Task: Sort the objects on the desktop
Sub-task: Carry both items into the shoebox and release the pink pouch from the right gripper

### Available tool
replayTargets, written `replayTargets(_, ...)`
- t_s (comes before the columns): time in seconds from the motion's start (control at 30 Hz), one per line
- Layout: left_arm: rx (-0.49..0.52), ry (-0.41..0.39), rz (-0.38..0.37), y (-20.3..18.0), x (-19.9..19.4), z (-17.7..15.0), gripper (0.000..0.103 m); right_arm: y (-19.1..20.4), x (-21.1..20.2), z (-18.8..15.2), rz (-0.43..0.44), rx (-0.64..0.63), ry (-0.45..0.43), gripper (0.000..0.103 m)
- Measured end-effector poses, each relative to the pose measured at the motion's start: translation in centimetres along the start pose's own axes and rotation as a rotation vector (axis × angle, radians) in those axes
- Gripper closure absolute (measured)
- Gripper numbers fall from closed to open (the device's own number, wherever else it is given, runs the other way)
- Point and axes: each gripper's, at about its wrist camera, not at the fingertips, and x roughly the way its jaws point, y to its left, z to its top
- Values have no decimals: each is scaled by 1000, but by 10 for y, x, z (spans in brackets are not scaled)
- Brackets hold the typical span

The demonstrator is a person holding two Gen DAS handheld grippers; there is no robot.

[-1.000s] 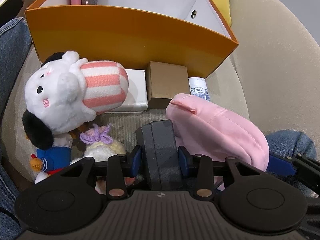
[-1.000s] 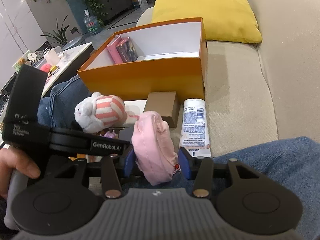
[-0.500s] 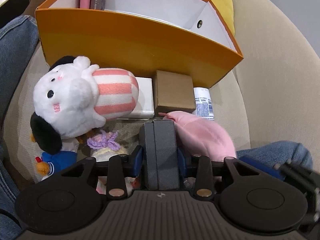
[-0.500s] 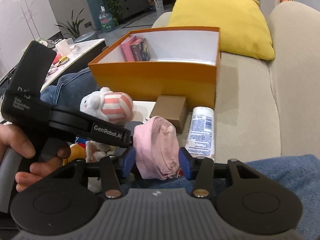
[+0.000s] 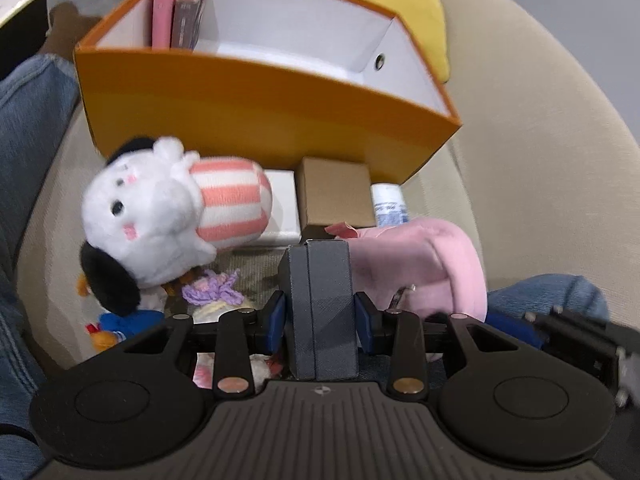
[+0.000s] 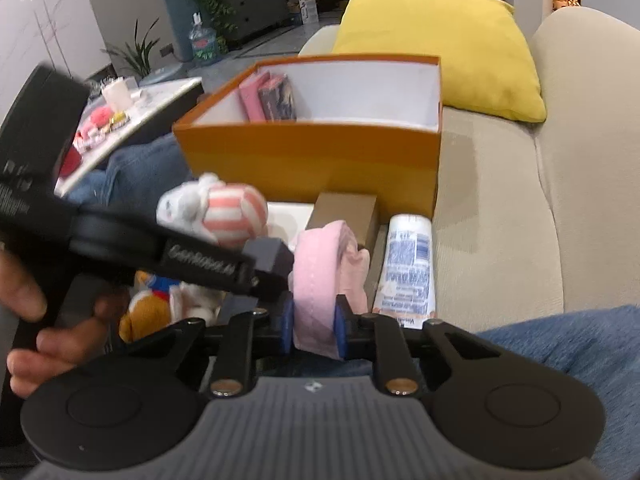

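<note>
Since the earlier frames, the right gripper [image 6: 314, 330] has closed: its blue pads, which stood apart on either side of the pink pouch [image 6: 325, 280], now pinch the pouch's rolled edge.

From the left wrist view, the left gripper [image 5: 320, 318] is clamped on a dark grey box [image 5: 320, 308], as before, and the view has risen, so more of the orange box [image 5: 256, 120] and its white inside shows. Two books [image 5: 178, 14], one pink and one dark red, stand upright in its far left corner. On the beige sofa [image 5: 532, 168] in front of the orange box lie a white plush toy [image 5: 160, 216] in a pink-striped top, a flat white box [image 5: 284, 208] and a brown cardboard box [image 5: 336, 196]. A white tube [image 5: 390, 204] shows just right of the brown box, and the pink pouch [image 5: 420, 260] lies beside the grey box. This frame is blurred.

From the right wrist view, the left gripper's [image 6: 276, 280] handle crosses the left side with a person's hand [image 6: 28, 320] on it; its side bears white lettering, here too smeared to read. The tube [image 6: 408, 264] lies on the sofa [image 6: 520, 208] just right of the pouch, its blue print illegible. A yellow cushion [image 6: 436, 44] rests behind the orange box [image 6: 312, 160].
</note>
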Motion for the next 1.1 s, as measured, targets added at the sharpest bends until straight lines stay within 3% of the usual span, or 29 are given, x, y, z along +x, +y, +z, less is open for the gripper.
replayTargets(0.23,64,-83,-72,2,-60,19,62,-2,-40,47,76,57,-82,83)
replayTargets(0.43,104,-185,-78,6,-115,72,62,7,-57,111,126,71,-149,83)
replayTargets(0.57,114,-249,-30,12,-128,118,62,17,-42,153,120,49,-184,83)
replayTargets(0.83,73,-178,31,52,-66,192,62,14,66,214,144,108,-86,83)
replayTargets(1.1,87,-101,61,90,-32,211,62,-2,193,243,139,194,37,83)
